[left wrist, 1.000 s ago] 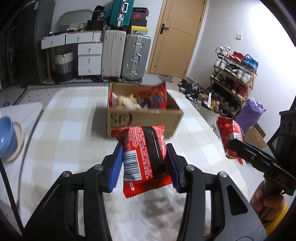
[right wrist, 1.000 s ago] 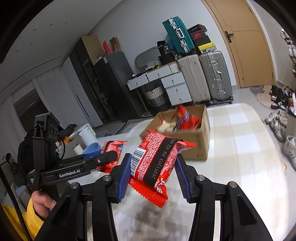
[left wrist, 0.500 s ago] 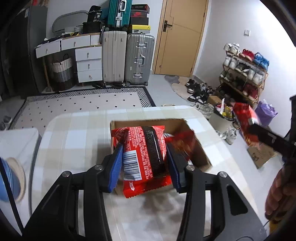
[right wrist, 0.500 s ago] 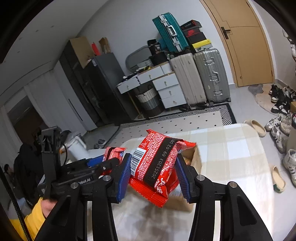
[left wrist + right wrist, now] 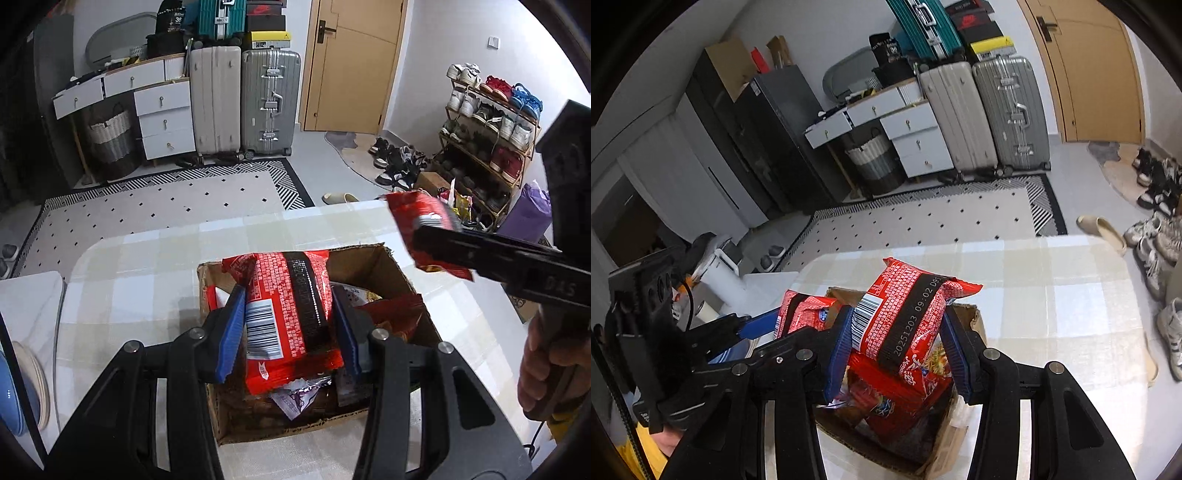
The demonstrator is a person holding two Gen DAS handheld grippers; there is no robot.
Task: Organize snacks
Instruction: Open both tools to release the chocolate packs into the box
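Note:
My left gripper (image 5: 288,325) is shut on a red snack packet (image 5: 291,306) with a black band and holds it over the open cardboard box (image 5: 373,258), which has several snack packets inside. My right gripper (image 5: 897,343) is shut on a second red packet (image 5: 908,317) and holds it above the same box (image 5: 975,321). In the left wrist view the right gripper's arm and its packet (image 5: 424,225) sit at the right, above the box's far right corner. In the right wrist view the left gripper's packet (image 5: 801,310) shows at the left.
The box stands on a table with a beige checked cloth (image 5: 147,266). Blue bowls and a plate (image 5: 22,384) lie at the table's left edge. Beyond the table are a patterned rug, suitcases (image 5: 243,99), drawers and a shoe rack (image 5: 491,133).
Both grippers have moved forward with their packets, from in front of the box to above its opening. Both stay shut on their packets.

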